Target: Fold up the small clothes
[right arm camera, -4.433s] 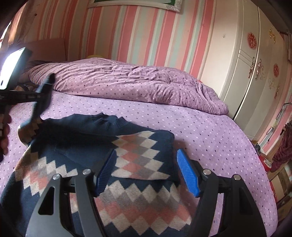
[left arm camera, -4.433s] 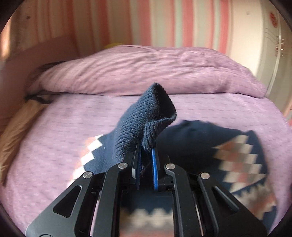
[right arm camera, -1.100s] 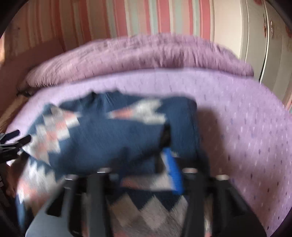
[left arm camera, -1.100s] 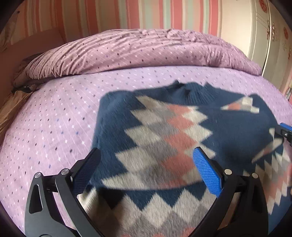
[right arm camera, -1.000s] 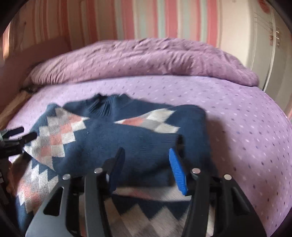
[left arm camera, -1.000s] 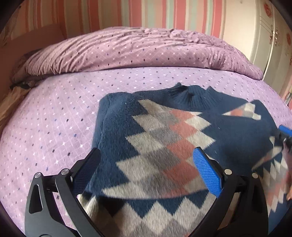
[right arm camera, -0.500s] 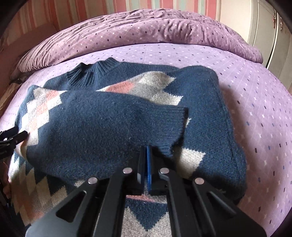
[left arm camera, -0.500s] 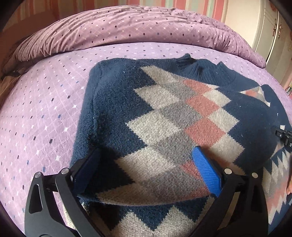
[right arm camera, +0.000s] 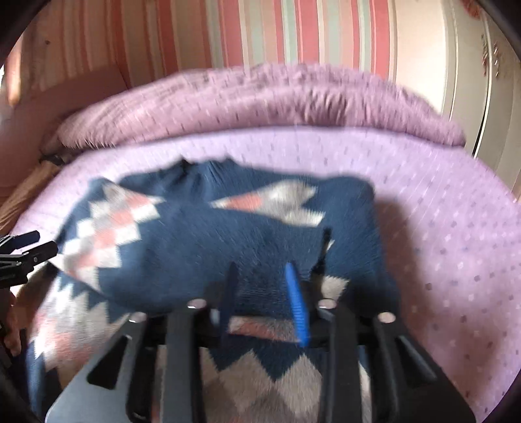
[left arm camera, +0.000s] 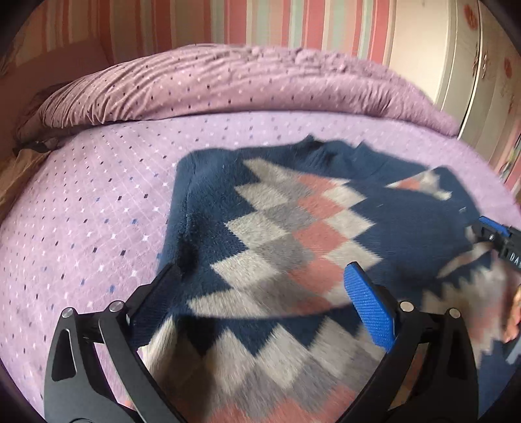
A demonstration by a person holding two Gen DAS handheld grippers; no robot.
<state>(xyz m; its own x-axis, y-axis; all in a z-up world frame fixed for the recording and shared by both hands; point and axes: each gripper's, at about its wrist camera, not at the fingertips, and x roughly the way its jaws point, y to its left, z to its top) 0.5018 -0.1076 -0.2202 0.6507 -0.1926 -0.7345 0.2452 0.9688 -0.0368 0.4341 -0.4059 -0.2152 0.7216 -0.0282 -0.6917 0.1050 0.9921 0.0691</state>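
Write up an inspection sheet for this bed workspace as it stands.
Surface: purple dotted bedsheet, flat.
Job's things: navy diamond-pattern sweater lies on the sheet, collar toward the rolled duvet, both sleeves folded across its body.
Clutter: nothing seen on the sheet.
Grippers: left claw open wide above the sweater's left part, gripping nothing; right claw partly open, jaws have just been opening, hovering at the folded sleeve's cuff.
Cables: nothing seen.
Surroundings: rolled purple duvet at the far end, striped wall, white wardrobe at right.
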